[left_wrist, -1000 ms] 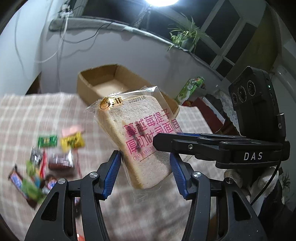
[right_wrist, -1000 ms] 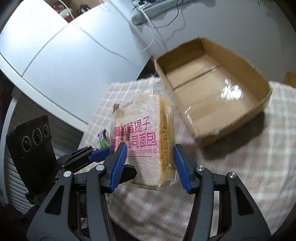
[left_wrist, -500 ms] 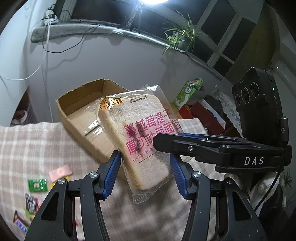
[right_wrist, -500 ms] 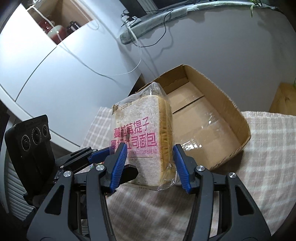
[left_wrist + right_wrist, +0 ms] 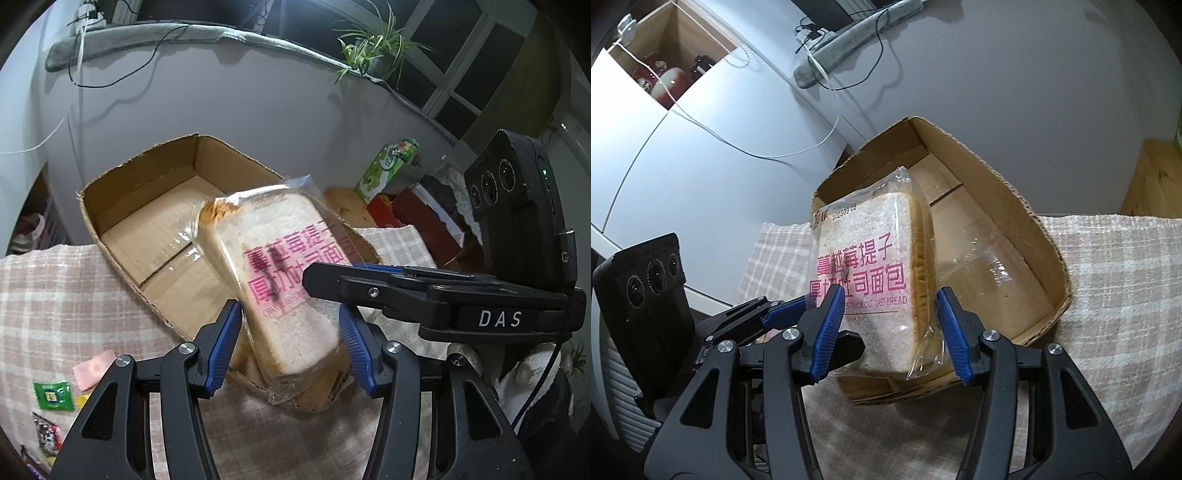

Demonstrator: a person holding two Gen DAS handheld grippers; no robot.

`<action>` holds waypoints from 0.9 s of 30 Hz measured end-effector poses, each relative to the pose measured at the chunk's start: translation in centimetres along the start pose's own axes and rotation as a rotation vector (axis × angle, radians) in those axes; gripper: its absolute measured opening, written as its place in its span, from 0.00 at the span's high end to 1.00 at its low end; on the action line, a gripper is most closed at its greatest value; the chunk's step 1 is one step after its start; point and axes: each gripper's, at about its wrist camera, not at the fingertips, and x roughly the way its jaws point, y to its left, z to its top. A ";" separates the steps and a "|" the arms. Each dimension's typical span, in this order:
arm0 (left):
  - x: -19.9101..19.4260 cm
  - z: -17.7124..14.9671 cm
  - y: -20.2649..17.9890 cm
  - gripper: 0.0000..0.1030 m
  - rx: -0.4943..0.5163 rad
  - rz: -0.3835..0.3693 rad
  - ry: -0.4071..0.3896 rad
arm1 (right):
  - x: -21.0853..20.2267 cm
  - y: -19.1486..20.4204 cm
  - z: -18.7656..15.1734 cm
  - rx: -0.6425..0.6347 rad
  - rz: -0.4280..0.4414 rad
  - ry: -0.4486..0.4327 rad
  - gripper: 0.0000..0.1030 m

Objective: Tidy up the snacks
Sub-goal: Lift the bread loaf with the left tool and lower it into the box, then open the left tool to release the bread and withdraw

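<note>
A clear packet of sliced toast bread with pink lettering (image 5: pixel 273 273) hangs over the near end of an open cardboard box (image 5: pixel 147 210). My left gripper (image 5: pixel 290 343) has its blue pads on both edges of the packet. My right gripper (image 5: pixel 890 328) has its pads on the packet (image 5: pixel 864 273) from the other side, so both hold it. The box (image 5: pixel 990 236) looks bare inside. In the left wrist view the right gripper's finger crosses in front of the packet.
Several small wrapped candies (image 5: pixel 51 395) and a pink wrapper (image 5: pixel 92 369) lie on the checked tablecloth (image 5: pixel 55 295) to the left. A green carton (image 5: pixel 388 166) and red boxes (image 5: pixel 417 218) stand beyond the box. A grey wall runs close behind.
Both grippers carried the bread packet from above the cloth toward the box. The packet now tilts over the box's near end, and the candies slid to the left edge.
</note>
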 end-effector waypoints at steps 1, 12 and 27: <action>0.1 0.0 0.0 0.48 0.004 0.009 0.002 | 0.0 -0.1 0.0 -0.001 -0.005 -0.001 0.47; -0.4 -0.4 0.1 0.48 0.011 0.032 0.003 | -0.4 -0.4 0.0 -0.011 -0.075 -0.020 0.35; -5.4 -2.2 -2.0 0.47 0.088 0.096 -0.087 | -3.1 2.1 -1.4 -0.064 -0.107 -0.065 0.31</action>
